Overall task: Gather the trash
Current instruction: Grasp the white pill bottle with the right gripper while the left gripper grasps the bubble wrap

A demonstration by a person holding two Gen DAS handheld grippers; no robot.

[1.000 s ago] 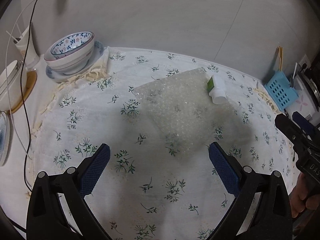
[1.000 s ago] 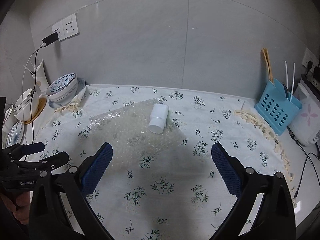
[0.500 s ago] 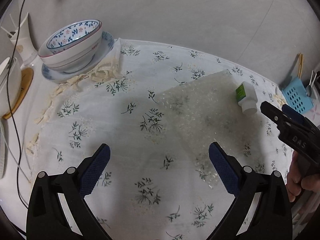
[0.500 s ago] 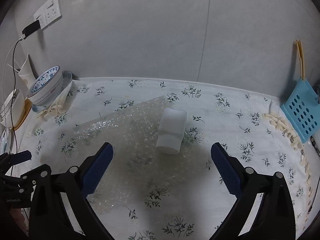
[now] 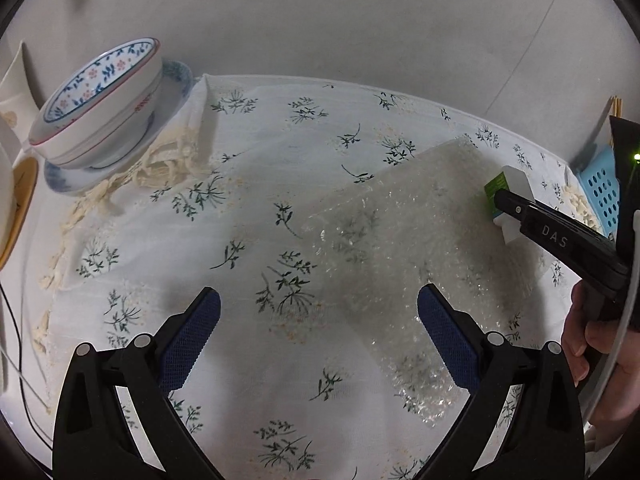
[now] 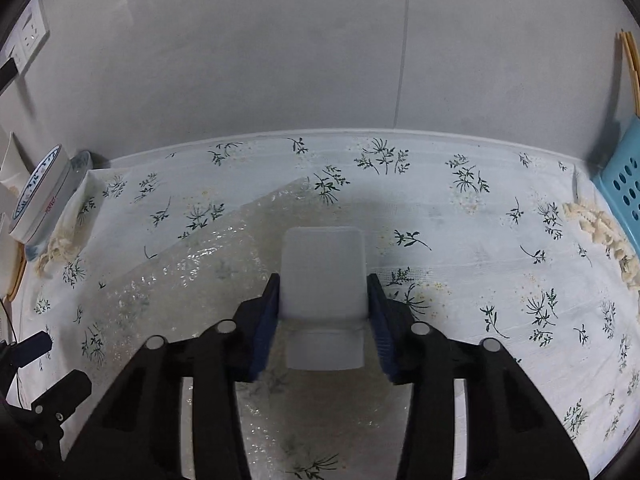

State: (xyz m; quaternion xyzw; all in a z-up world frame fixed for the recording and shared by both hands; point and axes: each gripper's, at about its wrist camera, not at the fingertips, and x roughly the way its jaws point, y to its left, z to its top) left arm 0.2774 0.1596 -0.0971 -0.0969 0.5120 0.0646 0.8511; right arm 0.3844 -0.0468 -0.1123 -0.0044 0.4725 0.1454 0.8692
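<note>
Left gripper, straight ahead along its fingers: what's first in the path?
Probably bare tablecloth; the bubble wrap edge sits just right of the left gripper line. Depth unclear.

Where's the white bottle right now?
In the right wrist view the white bottle lies on its side between the right hand-held gripper's pads, at the right edge of the bubble wrap.
</note>
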